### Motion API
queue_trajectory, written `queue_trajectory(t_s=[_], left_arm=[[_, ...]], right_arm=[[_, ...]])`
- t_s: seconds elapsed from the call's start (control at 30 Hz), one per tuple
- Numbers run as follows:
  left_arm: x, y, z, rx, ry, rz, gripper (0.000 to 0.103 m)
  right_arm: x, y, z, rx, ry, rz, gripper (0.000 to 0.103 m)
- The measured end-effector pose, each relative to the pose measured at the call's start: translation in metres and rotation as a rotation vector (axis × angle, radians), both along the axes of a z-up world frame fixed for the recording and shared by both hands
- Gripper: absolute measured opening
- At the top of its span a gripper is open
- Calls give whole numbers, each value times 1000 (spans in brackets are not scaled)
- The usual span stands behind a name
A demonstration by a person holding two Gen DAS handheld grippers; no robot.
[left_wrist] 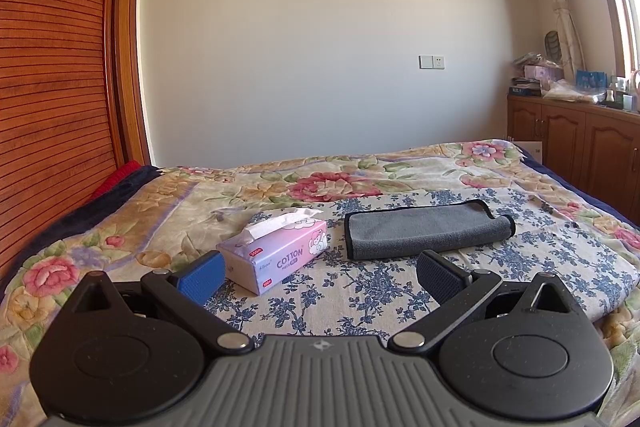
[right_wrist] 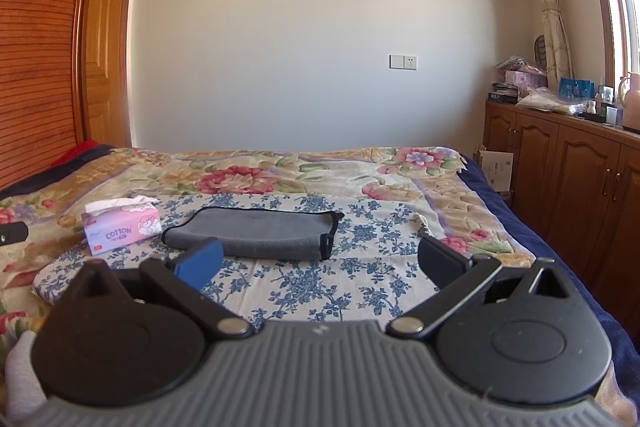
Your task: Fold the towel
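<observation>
A grey towel with a black hem [left_wrist: 424,230] lies folded flat on a blue-flowered cloth [left_wrist: 360,291] spread on the bed. It also shows in the right wrist view [right_wrist: 256,233], folded over with its hem at the right end. My left gripper [left_wrist: 320,273] is open and empty, above the cloth, short of the towel. My right gripper [right_wrist: 320,261] is open and empty, just short of the towel's near edge. Its blue left pad [right_wrist: 202,263] overlaps the towel's edge in view.
A pink tissue box [left_wrist: 276,253] stands left of the towel; it shows in the right wrist view too [right_wrist: 120,229]. A flowered blanket [left_wrist: 320,179] covers the bed. A wooden headboard [left_wrist: 48,87] is at the left, wooden cabinets [right_wrist: 560,167] at the right.
</observation>
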State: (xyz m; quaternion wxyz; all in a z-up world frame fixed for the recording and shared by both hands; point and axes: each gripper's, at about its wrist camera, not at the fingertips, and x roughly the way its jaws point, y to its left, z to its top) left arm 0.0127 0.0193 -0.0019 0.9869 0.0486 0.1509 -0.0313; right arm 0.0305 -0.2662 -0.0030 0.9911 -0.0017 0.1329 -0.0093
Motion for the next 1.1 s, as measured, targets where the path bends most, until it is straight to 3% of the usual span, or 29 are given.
queue_trajectory(t_s=[1.1], left_arm=[[0,1,-1,2,-1,-1,103]], right_arm=[[0,-1,-1,-9,1,-3,103]])
